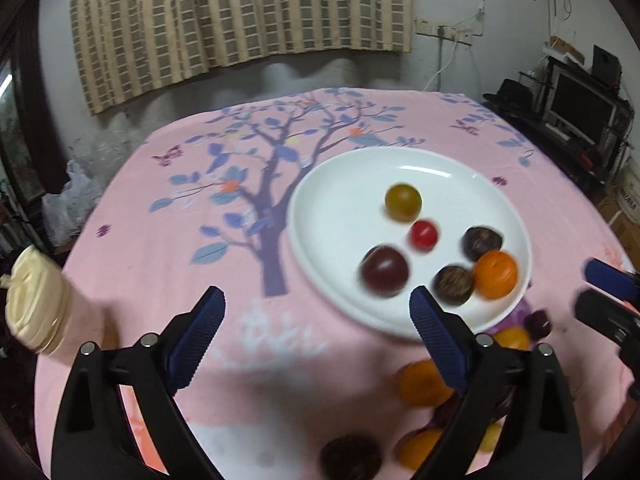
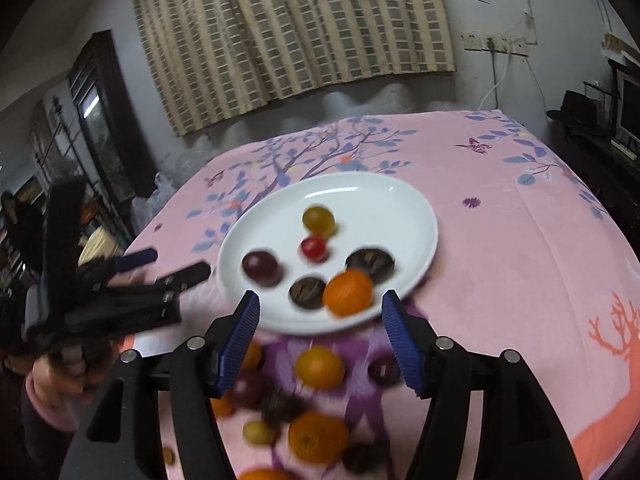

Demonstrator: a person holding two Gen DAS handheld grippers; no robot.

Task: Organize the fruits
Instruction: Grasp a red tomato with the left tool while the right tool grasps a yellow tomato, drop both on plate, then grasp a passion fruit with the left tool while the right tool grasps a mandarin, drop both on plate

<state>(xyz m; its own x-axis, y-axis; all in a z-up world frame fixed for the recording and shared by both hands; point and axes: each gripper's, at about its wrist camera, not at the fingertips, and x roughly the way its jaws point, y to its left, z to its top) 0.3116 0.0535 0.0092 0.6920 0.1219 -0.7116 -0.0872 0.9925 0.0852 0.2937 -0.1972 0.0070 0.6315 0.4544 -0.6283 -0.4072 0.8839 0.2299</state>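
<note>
On the round white ceramic plate (image 2: 416,216): 6 fruits lie sorted | near bench edge: loose pile of orange, yellow and dark fruits (image 2: 319,367) left, roughly 10 | left claw (image 1: 316,340) wide, empty | right claw (image 2: 320,344) half-spread, empty, above pile

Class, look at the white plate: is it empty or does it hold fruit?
Holds fruit: six pieces lie on the white plate, including an orange.
</note>
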